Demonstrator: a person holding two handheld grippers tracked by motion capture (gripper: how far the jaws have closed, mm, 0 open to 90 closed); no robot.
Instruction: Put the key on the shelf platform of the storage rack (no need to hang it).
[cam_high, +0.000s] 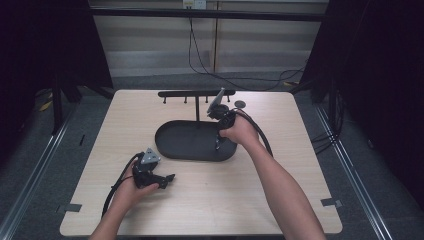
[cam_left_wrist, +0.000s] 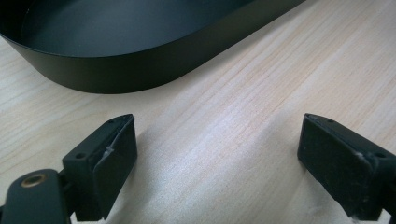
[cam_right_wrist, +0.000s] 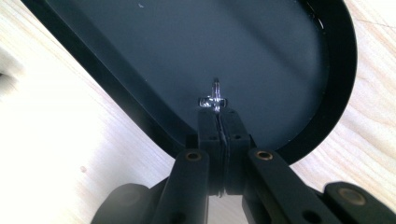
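High view dim with black sides, bench (cam_high: 200, 200) evenly lit from above; my gripper views brighter, wood washed out, soft shadows under my jaws, near jaw bases blurred, tray (cam_right_wrist: 341, 70) sheen faint.

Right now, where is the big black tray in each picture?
High view: the black oval tray lies mid-table, below the black hook rack.
Left gripper view: its curved wall runs across the top, beyond the open left gripper.
Right gripper view: its dark floor lies beyond the right gripper, shut on a small shiny metal piece.
Shared landmark: the pale wood table.
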